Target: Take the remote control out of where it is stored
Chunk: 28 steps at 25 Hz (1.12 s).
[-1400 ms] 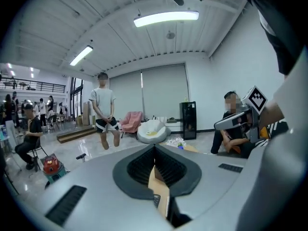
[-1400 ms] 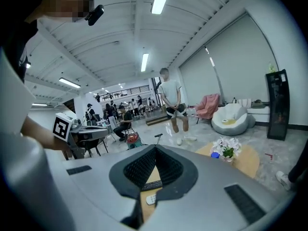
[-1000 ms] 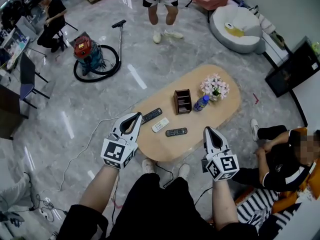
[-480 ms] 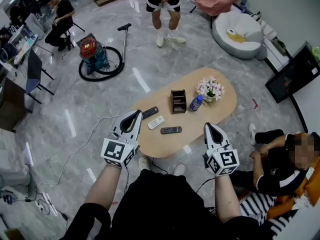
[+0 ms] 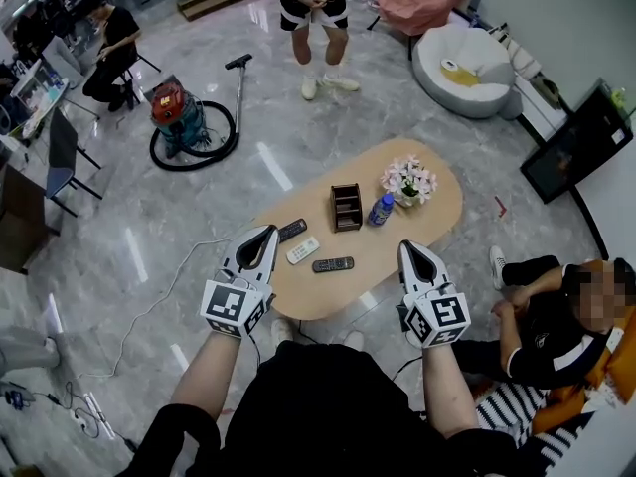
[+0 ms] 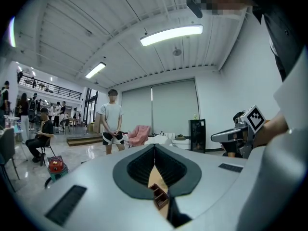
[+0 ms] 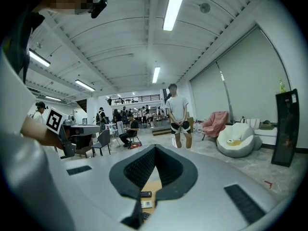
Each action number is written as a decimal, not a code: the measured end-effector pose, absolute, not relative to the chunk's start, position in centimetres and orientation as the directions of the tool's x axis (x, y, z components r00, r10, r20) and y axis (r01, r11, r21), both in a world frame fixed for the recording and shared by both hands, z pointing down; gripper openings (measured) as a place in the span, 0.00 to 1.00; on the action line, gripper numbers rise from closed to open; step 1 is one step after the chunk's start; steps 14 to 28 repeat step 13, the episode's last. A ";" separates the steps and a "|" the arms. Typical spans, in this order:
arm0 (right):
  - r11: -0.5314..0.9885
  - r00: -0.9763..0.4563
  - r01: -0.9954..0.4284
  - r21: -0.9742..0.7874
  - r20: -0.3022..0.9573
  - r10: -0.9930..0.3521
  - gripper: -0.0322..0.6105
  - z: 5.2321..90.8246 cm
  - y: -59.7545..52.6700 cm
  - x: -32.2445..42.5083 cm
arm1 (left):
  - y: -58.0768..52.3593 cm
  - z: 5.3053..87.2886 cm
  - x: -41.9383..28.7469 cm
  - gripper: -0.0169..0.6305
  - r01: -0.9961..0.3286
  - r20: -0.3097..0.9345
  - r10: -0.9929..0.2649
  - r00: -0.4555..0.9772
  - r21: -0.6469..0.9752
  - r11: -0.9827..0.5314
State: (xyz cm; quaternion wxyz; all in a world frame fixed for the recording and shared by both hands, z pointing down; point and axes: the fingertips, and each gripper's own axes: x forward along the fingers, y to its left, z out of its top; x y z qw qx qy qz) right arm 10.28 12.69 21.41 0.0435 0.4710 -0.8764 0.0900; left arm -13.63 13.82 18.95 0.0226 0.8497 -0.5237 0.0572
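Observation:
An oval wooden table (image 5: 437,212) carries a brown wooden holder box (image 5: 345,207). Three remotes lie beside it on the tabletop: a black one (image 5: 292,230), a white one (image 5: 303,250) and another black one (image 5: 333,264). My left gripper (image 5: 268,233) hovers shut and empty over the table's near left edge. My right gripper (image 5: 405,247) hovers shut and empty over the near right edge. In the left gripper view, the holder box (image 6: 160,196) shows below the closed jaws of the left gripper (image 6: 154,147). In the right gripper view, a black remote (image 7: 146,194) shows under the right gripper (image 7: 155,148).
A blue bottle (image 5: 380,209) and a flower vase (image 5: 408,179) stand right of the box. A red vacuum cleaner (image 5: 171,107) with its hose sits far left and a person (image 5: 313,8) stands beyond the table. Another person (image 5: 552,321) sits at the right. A cable (image 5: 149,306) trails across the floor.
Both grippers have risen a little and stay shut. The table looks smaller and further off in the head view. Nothing on it has moved.

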 end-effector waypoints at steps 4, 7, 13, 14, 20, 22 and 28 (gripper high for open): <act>0.535 -0.547 -0.837 -0.116 0.166 -0.820 0.06 21.4 12.4 10.6 | 13.1 18.8 -13.4 0.04 -0.892 0.109 -0.887 0.448 -0.002 -0.451; 0.528 -0.542 -0.840 -0.124 0.171 -0.823 0.06 21.7 12.2 10.8 | 12.8 18.9 -13.4 0.04 -0.890 0.112 -0.884 0.453 -0.002 -0.456; 0.534 -0.548 -0.836 -0.126 0.176 -0.818 0.06 21.8 11.5 10.4 | 12.1 19.4 -13.8 0.04 -0.893 0.113 -0.887 0.448 0.001 -0.451; 0.534 -0.548 -0.836 -0.126 0.176 -0.818 0.06 21.8 11.5 10.4 | 12.1 19.4 -13.8 0.04 -0.893 0.113 -0.887 0.448 0.001 -0.451; 0.534 -0.548 -0.836 -0.126 0.176 -0.818 0.06 21.8 11.5 10.4 | 12.1 19.4 -13.8 0.04 -0.893 0.113 -0.887 0.448 0.001 -0.451; 0.534 -0.548 -0.836 -0.126 0.176 -0.818 0.06 21.8 11.5 10.4 | 12.1 19.4 -13.8 0.04 -0.893 0.113 -0.887 0.448 0.001 -0.451; 0.534 -0.548 -0.836 -0.126 0.176 -0.818 0.06 21.8 11.5 10.4 | 12.1 19.4 -13.8 0.04 -0.893 0.113 -0.887 0.448 0.001 -0.451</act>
